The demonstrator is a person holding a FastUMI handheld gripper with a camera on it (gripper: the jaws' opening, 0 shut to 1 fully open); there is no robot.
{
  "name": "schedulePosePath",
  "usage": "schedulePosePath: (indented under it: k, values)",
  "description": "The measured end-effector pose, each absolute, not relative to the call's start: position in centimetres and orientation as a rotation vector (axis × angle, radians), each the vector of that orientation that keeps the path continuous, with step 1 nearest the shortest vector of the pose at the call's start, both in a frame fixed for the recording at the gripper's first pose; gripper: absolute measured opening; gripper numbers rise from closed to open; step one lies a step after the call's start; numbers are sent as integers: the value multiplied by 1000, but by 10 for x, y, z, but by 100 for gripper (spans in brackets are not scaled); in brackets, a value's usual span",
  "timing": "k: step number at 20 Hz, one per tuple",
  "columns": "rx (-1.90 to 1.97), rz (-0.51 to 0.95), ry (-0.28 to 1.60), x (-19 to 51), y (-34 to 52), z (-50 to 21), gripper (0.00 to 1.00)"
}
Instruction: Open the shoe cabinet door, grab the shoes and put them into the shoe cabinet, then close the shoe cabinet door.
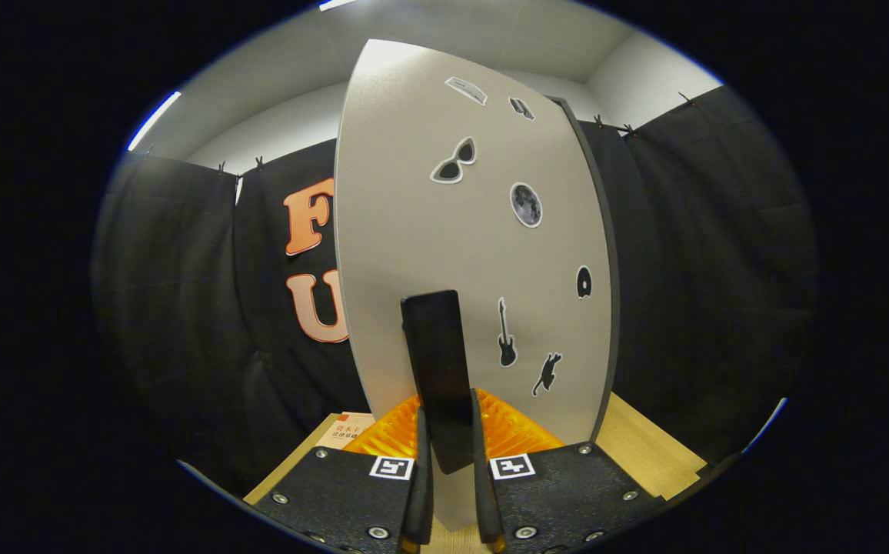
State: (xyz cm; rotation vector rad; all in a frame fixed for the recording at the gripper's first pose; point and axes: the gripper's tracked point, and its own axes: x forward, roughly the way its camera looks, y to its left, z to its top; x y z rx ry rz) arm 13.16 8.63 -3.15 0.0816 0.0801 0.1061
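Observation:
The shoe cabinet's pale grey door point(429, 231) stands right ahead of me, dotted with small stickers such as sunglasses, a moon and a guitar. Its dark rim runs down the right side. A tall black handle point(438, 362) sticks out from the door's lower middle and reaches down between my two fingers. My gripper point(451, 462) is shut on this handle, one finger pressing on each side of it. The door looks swung a little away from the cabinet, its left edge free against the booth wall. The cabinet's inside is hidden behind the door.
A light wooden table top point(644, 446) runs under the door, to the right and left of my fingers. A small printed box or card point(348, 431) lies on the wood to the left of my fingers. Black cloth walls close the booth on both sides.

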Motion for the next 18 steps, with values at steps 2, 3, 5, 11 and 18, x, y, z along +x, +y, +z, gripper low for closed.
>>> schedulePosePath:
  k: [2, 3, 5, 11, 18]
  values:
    - [86, 93, 75, 124, 76, -31, 22]
    - [89, 87, 73, 120, 72, -31, 22]
    - [75, 64, 69, 113, 61, -30, 22]
    - [80, 16, 58, 98, 29, -28, 18]
    - [120, 48, 65, 91, -12, -28, 18]
